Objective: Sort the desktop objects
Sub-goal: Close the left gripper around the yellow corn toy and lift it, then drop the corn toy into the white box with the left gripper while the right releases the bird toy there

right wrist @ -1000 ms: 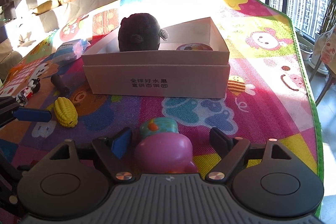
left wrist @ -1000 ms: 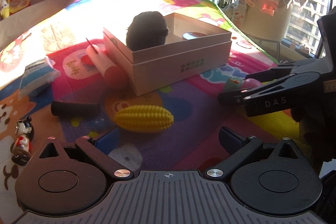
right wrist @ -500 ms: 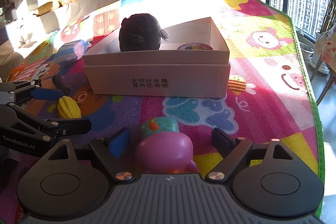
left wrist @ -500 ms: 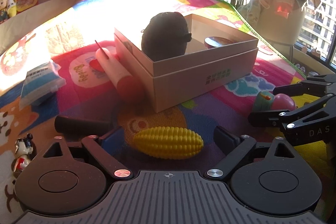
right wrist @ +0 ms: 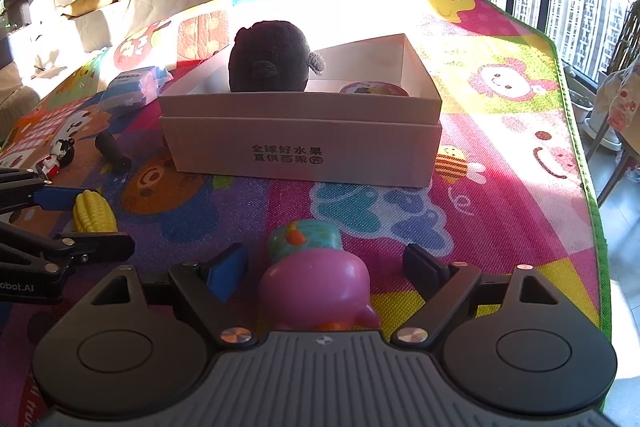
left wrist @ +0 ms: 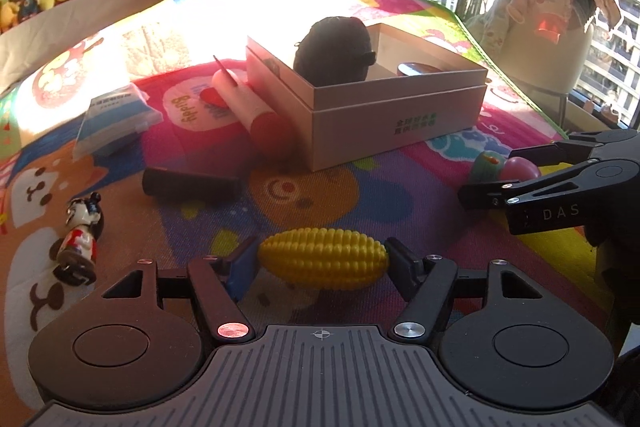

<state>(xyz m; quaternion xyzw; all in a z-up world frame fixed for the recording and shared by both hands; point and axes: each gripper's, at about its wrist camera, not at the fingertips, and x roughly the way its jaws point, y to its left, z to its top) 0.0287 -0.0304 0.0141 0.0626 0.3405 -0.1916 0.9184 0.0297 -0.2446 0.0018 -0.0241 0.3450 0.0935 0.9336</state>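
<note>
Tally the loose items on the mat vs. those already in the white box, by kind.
In the box:
black plush: 1
round tin: 1
On the mat:
yellow corn toy: 1
pink toy: 1
figurine: 1
black cylinder: 1
red-capped tube: 1
blue-white packet: 1
Total: 8

A yellow ribbed toy corn [left wrist: 323, 258] lay on its side, crosswise between the closing fingers of the left tool [left wrist: 320, 261]; contact could not be told. A pink toy figure with a teal cap [right wrist: 316, 275] sat between the right tool's [right wrist: 326, 267] spread fingers, clear of both. Ahead of both tools stood an open white box [right wrist: 304, 151] holding a dark plush toy [right wrist: 270, 63] and a round tin [right wrist: 374, 90].
</note>
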